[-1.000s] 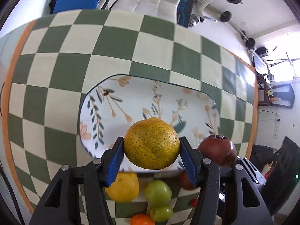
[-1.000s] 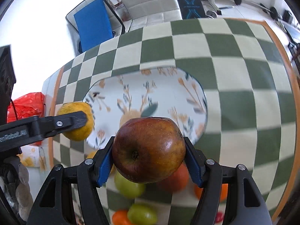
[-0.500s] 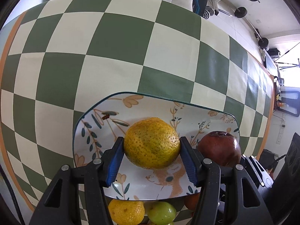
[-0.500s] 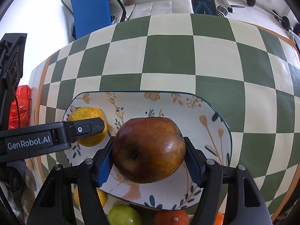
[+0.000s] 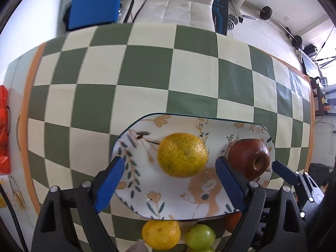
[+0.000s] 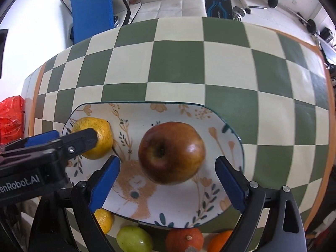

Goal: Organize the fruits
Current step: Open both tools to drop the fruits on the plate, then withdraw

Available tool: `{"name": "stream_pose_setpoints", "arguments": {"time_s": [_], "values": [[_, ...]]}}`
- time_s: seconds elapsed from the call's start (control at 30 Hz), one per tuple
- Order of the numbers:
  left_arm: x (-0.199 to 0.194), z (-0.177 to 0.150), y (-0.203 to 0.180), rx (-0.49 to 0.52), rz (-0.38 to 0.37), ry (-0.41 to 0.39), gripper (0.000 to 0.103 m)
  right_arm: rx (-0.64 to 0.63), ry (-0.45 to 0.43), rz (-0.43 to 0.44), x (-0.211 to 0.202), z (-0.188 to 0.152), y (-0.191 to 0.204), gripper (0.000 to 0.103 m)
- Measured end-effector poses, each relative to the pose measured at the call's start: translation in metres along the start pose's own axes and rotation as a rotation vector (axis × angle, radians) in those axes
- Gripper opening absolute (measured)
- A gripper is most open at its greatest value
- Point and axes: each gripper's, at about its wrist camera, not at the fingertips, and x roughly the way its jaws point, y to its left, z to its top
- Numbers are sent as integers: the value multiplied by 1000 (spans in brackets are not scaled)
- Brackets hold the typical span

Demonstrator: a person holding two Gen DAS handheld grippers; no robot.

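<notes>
A yellow-green orange point(image 5: 182, 155) and a dark red apple point(image 5: 248, 159) lie side by side on the flower-patterned plate point(image 5: 168, 199). My left gripper point(image 5: 170, 183) is open and empty, its jaws wide on either side of the orange, just behind it. In the right wrist view the apple point(image 6: 171, 152) lies on the plate point(image 6: 210, 205) with my right gripper point(image 6: 166, 183) open and empty just behind it. The orange point(image 6: 98, 136) is partly hidden there by the left gripper.
Loose fruit lies on the checked tablecloth point(image 5: 105, 67) in front of the plate: a yellow orange point(image 5: 160, 234), a green fruit point(image 5: 200, 236), an orange tangerine point(image 6: 184, 239). A red bag point(image 6: 10, 119) is off the table's left edge. A blue chair point(image 5: 94, 2) stands behind.
Both grippers moved over the plate, opened and let go: the orange and the apple now rest on the plate. Both grippers have drawn back a little.
</notes>
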Motion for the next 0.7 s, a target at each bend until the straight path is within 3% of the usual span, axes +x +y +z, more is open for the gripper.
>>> {"name": "stream_pose_setpoints", "arguments": {"time_s": [0.2, 0.37, 0.7], "values": [[-44, -40, 7, 14, 100, -145, 89, -7, -64, -64, -33, -27, -1, 94], [-78, -77, 10, 14, 132, -236, 89, 24, -124, -67, -66, -57, -4, 94], [-147, -140, 10, 33, 114, -358, 89, 70, -255, -72, -146, -119, -4, 94]]}}
